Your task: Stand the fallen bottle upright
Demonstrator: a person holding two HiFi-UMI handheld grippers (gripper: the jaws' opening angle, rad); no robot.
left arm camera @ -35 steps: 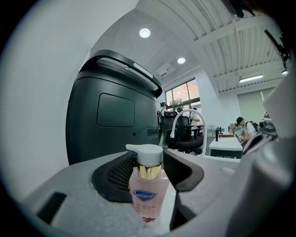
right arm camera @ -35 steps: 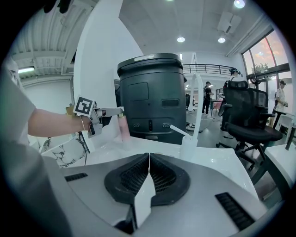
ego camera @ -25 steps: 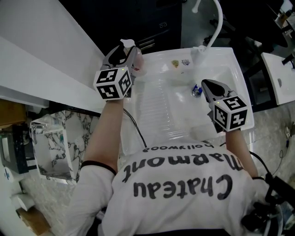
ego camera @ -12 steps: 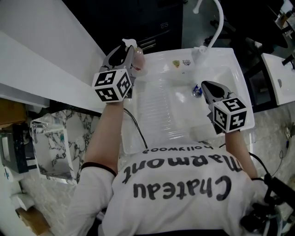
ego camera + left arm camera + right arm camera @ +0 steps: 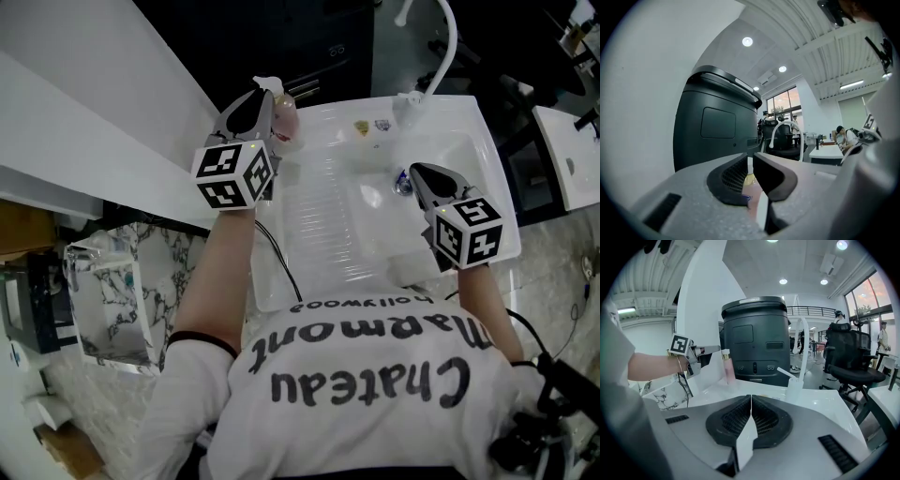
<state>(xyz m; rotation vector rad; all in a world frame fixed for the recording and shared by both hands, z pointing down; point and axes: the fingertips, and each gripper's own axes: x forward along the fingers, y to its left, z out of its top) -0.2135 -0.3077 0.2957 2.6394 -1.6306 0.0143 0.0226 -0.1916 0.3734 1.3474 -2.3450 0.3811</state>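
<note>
The person's left forearm reaches toward eleven o'clock along the white wall (image 5: 112, 103). It carries the left gripper (image 5: 262, 101) to the back left corner of the white worktop (image 5: 328, 141). Its jaws have just been closing and now stand narrow on the pink bottle (image 5: 286, 120). In the left gripper view something white of the bottle fills the slit between the dark pads (image 5: 729, 178), with the pink body and a scrap of label showing below. The bottle stands upright at the worktop's eleven o'clock corner, its pump cap (image 5: 269, 86) on top. The right gripper view shows it on its base, in front of a dark machine (image 5: 757, 338).

In the middle of the worktop, the ribbed draining board (image 5: 319, 216) runs from six o'clock toward twelve.

Right of it, the basin holds a drain (image 5: 402, 184) at about two o'clock of the worktop. A white tap (image 5: 444, 42) arcs over the back edge at one o'clock. The right gripper (image 5: 418, 171) hangs over the basin, tilted downward, with its tips just beside the drain, at the drain's three o'clock. Its jaws are pressed together with nothing between them. It is well apart from the bottle.
</note>
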